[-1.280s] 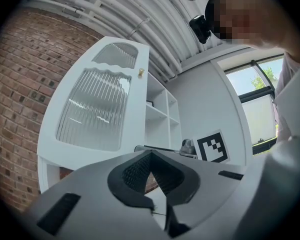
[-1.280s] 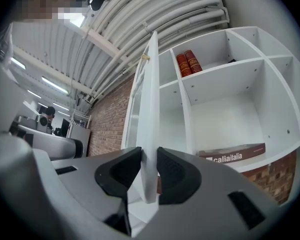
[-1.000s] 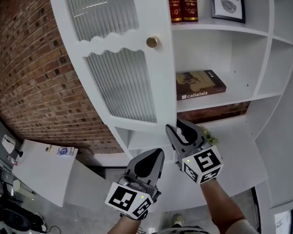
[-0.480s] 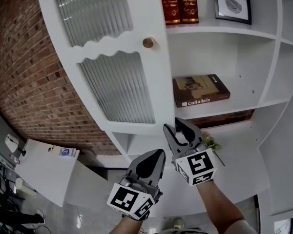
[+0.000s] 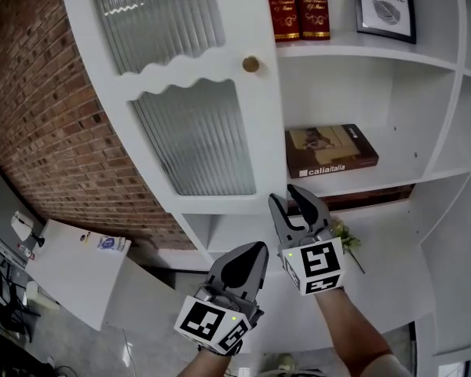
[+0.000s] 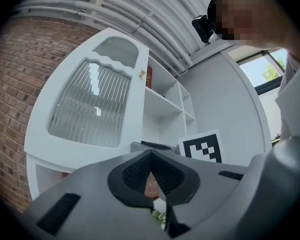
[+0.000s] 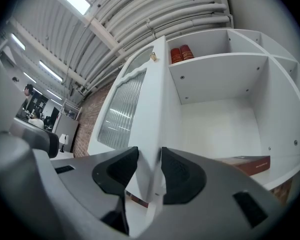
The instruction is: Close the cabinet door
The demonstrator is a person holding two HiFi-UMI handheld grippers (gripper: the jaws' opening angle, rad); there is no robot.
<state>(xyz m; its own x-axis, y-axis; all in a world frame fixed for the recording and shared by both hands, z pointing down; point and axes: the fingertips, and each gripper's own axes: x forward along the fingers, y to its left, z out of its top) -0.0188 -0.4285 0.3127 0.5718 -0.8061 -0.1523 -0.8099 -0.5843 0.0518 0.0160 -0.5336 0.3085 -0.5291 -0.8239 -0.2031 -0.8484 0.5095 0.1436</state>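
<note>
**Door ajar, right gripper loose around its free edge**

The cabinet door (image 5: 196, 132) hangs at the left side of the white cabinet (image 5: 447, 132), next to the brick wall (image 5: 39, 116). It stands open. Its long axis is upright, with two ribbed glass panes one above the other. The free edge, which carries the round knob (image 5: 251, 64), points out from the shelves towards the person.

The right gripper (image 5: 289, 199) sits at the lower end of that free edge, below the knob. In the right gripper view the door (image 7: 140, 99) is seen edge-on and runs up between the jaws. The right gripper's (image 7: 149, 153) jaws have just been opening; they stand wide apart, one on each side of the edge, without clamping it.

The left gripper (image 5: 253, 247) is lower and to the left, near the cabinet's bottom shelf and apart from the door. In its own view the left gripper's (image 6: 150, 156) jaws meet at the tips with nothing between them.

Two red books (image 5: 298, 6) stand on the top shelf, and a flat book (image 5: 334, 149) lies on the shelf below.
</note>
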